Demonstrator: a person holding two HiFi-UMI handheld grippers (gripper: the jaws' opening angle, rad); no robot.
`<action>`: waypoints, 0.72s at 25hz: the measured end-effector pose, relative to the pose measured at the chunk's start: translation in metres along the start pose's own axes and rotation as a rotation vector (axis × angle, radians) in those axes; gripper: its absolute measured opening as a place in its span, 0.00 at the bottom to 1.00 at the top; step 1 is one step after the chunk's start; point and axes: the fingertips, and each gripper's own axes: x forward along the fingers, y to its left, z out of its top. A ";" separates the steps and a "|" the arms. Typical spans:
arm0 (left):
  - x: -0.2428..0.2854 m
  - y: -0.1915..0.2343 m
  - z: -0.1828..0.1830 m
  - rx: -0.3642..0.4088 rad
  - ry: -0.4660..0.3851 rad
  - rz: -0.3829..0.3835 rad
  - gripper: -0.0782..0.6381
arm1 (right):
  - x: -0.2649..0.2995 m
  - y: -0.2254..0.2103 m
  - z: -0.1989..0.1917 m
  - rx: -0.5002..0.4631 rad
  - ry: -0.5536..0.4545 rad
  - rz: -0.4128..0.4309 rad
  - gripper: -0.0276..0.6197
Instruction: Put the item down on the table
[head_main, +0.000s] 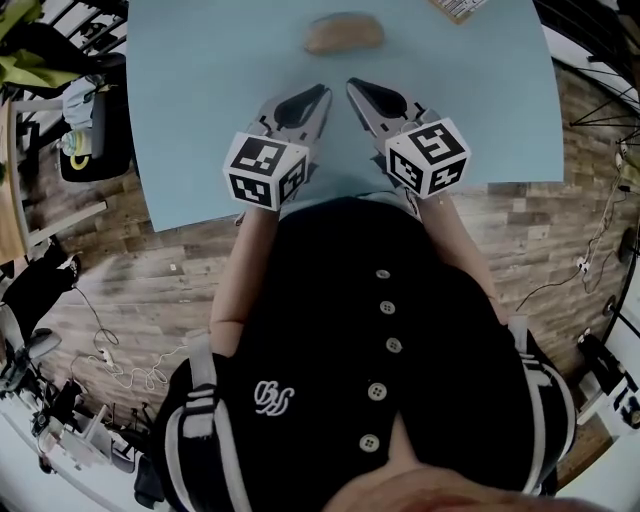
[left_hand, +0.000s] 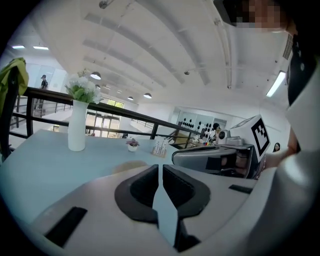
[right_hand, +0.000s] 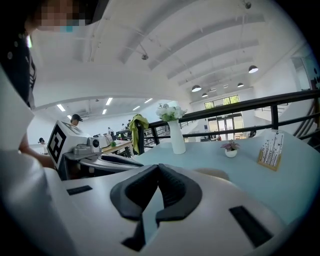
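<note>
A tan oval item (head_main: 343, 33) lies on the light blue table (head_main: 200, 90) near its far edge, apart from both grippers. It shows as a low tan shape (left_hand: 131, 168) just past the left jaws and again (right_hand: 213, 173) past the right jaws. My left gripper (head_main: 322, 92) is over the table's near part, shut, with nothing between its jaws (left_hand: 159, 166). Close beside it, my right gripper (head_main: 352, 84) is also shut and empty (right_hand: 157, 165). Both point toward the item.
A white vase of flowers (left_hand: 77, 131), a small potted plant (left_hand: 132, 145) and a card holder (left_hand: 160, 147) stand further off on the table. A dark chair with things on it (head_main: 90, 130) is at the left. The table's near edge (head_main: 200, 222) lies just behind the grippers.
</note>
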 end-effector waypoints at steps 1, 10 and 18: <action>0.000 -0.002 -0.002 0.000 0.002 0.000 0.15 | -0.001 0.002 -0.002 0.003 0.001 0.004 0.06; 0.004 0.005 -0.021 0.018 0.104 0.067 0.12 | -0.006 0.000 -0.013 0.014 0.021 -0.006 0.06; 0.004 0.006 -0.027 0.001 0.132 0.055 0.12 | -0.005 0.001 -0.026 0.038 0.055 -0.015 0.06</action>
